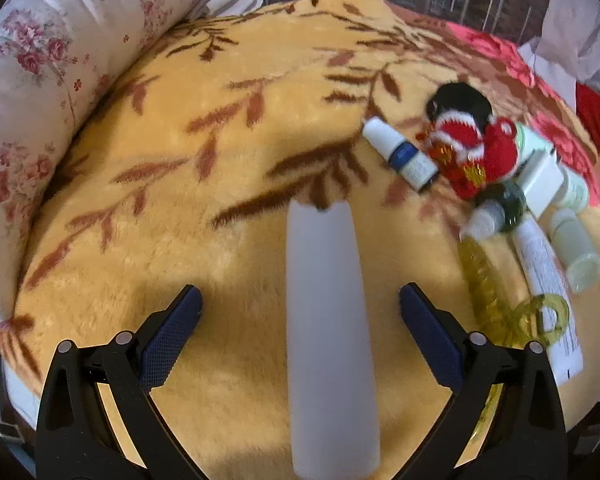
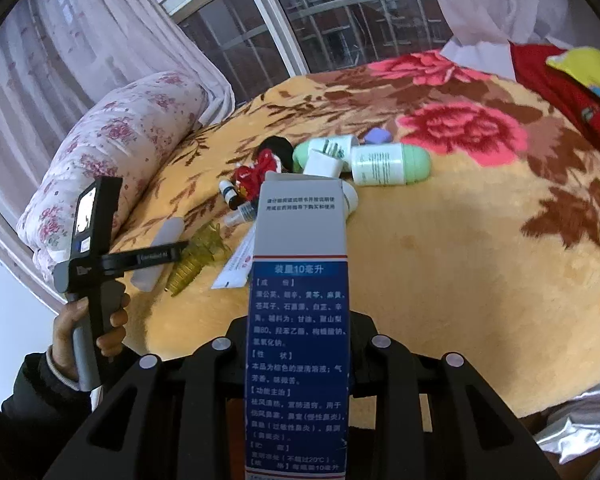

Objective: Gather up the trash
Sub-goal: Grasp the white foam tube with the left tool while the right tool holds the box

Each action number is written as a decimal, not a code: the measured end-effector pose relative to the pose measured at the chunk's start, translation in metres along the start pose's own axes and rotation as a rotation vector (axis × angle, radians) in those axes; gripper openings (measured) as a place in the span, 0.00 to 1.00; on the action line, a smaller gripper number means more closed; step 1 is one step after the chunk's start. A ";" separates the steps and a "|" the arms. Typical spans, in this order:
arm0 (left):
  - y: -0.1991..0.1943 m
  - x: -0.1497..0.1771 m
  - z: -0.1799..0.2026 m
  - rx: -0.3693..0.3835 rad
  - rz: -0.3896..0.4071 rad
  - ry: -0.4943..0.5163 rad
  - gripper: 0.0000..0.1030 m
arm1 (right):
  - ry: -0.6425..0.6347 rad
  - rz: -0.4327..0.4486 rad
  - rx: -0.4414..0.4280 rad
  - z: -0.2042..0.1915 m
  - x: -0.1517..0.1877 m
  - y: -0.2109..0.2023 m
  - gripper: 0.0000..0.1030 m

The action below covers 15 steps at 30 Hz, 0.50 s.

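Green bottles (image 2: 364,162), yellow comb (image 2: 198,258), floral pillow (image 2: 112,148)

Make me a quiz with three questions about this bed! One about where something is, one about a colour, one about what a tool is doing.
1. Where does the doll lie?
A) on the pillow
B) on the blanket
C) on the windowsill

2. What colour is the comb?
A) yellow
B) blue
C) black

3. What is the right tool doing?
A) open and empty
B) shut on the box
C) shut on the comb

Answers:
1 B, the blanket is right under it.
2 A, its teeth are see-through yellow.
3 B, the box stands clamped between its jaws.
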State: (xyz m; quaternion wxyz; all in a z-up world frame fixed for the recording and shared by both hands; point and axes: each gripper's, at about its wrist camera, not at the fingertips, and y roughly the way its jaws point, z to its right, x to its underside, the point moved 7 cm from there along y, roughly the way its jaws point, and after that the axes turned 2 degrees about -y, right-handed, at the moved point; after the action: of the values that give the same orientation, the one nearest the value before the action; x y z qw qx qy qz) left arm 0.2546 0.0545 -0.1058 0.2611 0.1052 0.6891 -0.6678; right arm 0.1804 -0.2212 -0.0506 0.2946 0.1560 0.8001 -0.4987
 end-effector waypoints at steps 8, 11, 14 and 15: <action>-0.020 0.018 0.003 0.003 0.124 0.094 0.29 | 0.024 -0.025 -0.017 -0.008 0.019 0.012 0.29; -0.034 0.019 0.002 0.049 0.140 0.085 0.28 | 0.000 -0.016 -0.015 -0.021 0.022 0.009 0.29; -0.055 0.018 -0.002 0.082 0.187 0.076 0.27 | -0.017 0.001 -0.020 -0.033 0.022 0.004 0.29; -0.068 0.015 -0.004 0.095 0.218 0.078 0.27 | -0.019 0.008 -0.026 -0.037 0.020 0.001 0.29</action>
State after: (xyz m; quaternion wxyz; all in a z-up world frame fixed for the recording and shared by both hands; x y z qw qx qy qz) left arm 0.2074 0.0492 -0.0550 0.2998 0.2178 0.6507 -0.6628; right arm 0.1537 -0.1886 -0.0521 0.3063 0.1503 0.8031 -0.4885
